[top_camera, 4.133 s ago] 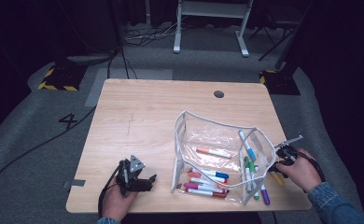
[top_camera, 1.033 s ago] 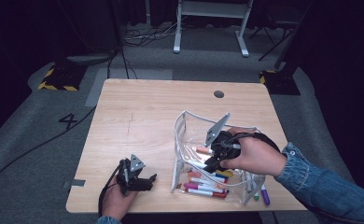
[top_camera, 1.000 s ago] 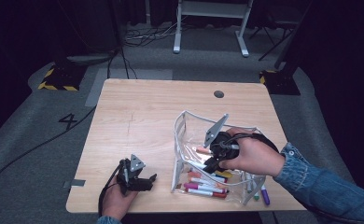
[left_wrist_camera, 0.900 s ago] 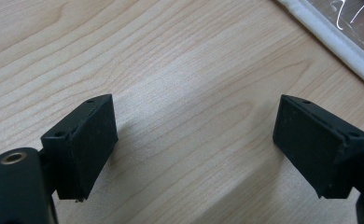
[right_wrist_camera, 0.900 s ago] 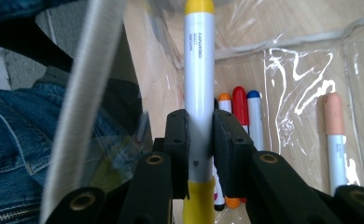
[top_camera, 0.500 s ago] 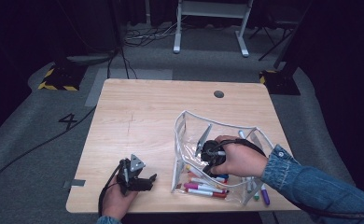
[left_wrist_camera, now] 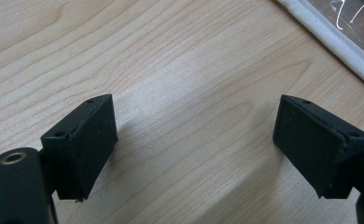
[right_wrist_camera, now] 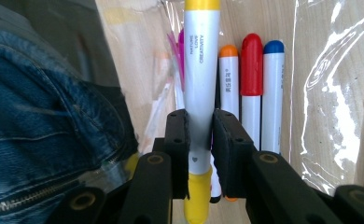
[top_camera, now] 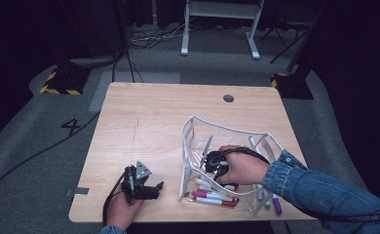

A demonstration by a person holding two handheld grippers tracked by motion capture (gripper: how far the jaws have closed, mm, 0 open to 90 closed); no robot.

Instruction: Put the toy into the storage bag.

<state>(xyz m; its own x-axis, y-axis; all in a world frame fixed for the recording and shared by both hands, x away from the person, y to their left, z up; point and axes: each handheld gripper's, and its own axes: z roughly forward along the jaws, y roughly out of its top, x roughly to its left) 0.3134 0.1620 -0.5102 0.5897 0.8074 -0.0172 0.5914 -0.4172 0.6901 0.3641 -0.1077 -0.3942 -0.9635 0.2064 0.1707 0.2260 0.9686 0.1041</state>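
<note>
A clear plastic pouch [top_camera: 194, 130] with a white rim stands open on the right half of the wooden table [top_camera: 149, 117]. My right gripper [top_camera: 212, 161] reaches down inside it, shut on a white marker with yellow ends [right_wrist_camera: 200, 70]. Under that marker lie an orange-capped marker [right_wrist_camera: 228, 70], a red-capped marker [right_wrist_camera: 251, 70] and a blue-capped marker [right_wrist_camera: 273, 70]. More markers [top_camera: 212, 197] lie along the pouch's near side. My left gripper [top_camera: 144, 187] rests near the table's front edge, left of the pouch, its jaws open over bare wood [left_wrist_camera: 194, 116] with nothing between them.
A purple marker [top_camera: 277, 204] and a green one [top_camera: 267, 205] lie on the table just outside the pouch's right end. A round cable hole [top_camera: 228, 98] sits at the back right. A denim sleeve [top_camera: 319, 187] crosses the front right corner.
The right hand has sunk lower and moved left into the pouch, carrying the yellow-ended marker. The left gripper has stayed where it was.
</note>
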